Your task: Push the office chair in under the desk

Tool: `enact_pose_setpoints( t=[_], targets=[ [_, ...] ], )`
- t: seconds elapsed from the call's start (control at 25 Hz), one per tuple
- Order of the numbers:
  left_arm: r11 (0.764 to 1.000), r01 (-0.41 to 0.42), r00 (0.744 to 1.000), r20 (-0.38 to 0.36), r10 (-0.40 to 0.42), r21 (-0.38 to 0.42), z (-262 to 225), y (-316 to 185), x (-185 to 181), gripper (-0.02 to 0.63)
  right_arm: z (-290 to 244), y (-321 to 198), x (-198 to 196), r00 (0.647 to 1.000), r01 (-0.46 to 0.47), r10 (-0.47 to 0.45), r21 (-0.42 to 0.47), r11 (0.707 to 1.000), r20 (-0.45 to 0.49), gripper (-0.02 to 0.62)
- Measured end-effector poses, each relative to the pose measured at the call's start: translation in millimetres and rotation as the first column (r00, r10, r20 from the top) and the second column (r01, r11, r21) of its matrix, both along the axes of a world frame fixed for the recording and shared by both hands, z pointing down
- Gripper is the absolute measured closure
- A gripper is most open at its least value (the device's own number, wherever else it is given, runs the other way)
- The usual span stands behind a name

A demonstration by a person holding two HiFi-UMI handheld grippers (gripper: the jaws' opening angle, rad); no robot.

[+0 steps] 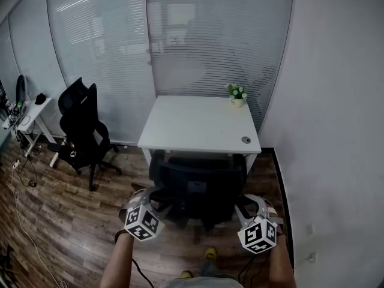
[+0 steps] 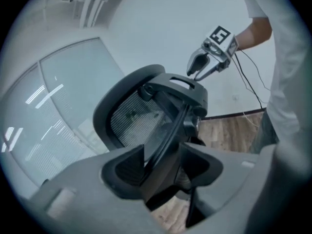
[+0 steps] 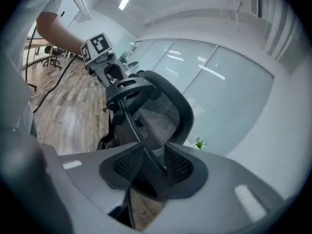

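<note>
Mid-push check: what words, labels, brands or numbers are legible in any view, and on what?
None: no readable word, brand or number in any view.
left marker cube and right marker cube: black-and-white square patterns only, no letters.
office chair, desk, plant pot: no print visible.

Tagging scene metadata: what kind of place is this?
Most likely an office: a white desk with a black office chair at it, frosted glass partition walls, and a second chair beside a side desk.
</note>
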State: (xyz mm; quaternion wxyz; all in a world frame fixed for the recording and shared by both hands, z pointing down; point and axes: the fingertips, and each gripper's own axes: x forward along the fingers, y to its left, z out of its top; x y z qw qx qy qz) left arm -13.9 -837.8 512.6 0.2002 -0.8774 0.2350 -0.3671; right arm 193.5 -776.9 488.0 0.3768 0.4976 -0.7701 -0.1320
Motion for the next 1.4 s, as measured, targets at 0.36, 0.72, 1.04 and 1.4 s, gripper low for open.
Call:
enact_pose_setpoints(
  t=[0.36,0.72,1.04,1.4],
  targets=[
    [0.992,0.122,0.968,-0.219,-0.123,-0.015,-24.7,10.7,-15.7,0.42,-23.2,16.9,4.7,0.953,-0.134,0.115,0.052,0.99,0.28,0.48],
    [0.962,0.254,0.848,-0.456,-0.27,-0.097,-56.9,18.1,-37.5,0.499,-41.8,31.7,-0.5,0.881,-0.241,0.183,0.082,0.967,0.436,0.52],
    [0.943,0.309,0.759,-0.566,-0.323,-0.123,-81.0,29.5,-58.7,0.584,-56.4,47.3,4.0,0.785,-0.357,0.251,0.082,0.93,0.566,0.59],
    [0.938,0.33,0.713,-0.623,-0.322,-0.108,-97.1,55.5,-66.7,0.607,-59.8,72.2,1.1,0.716,-0.423,0.298,0.053,0.904,0.631,0.594]
  ],
)
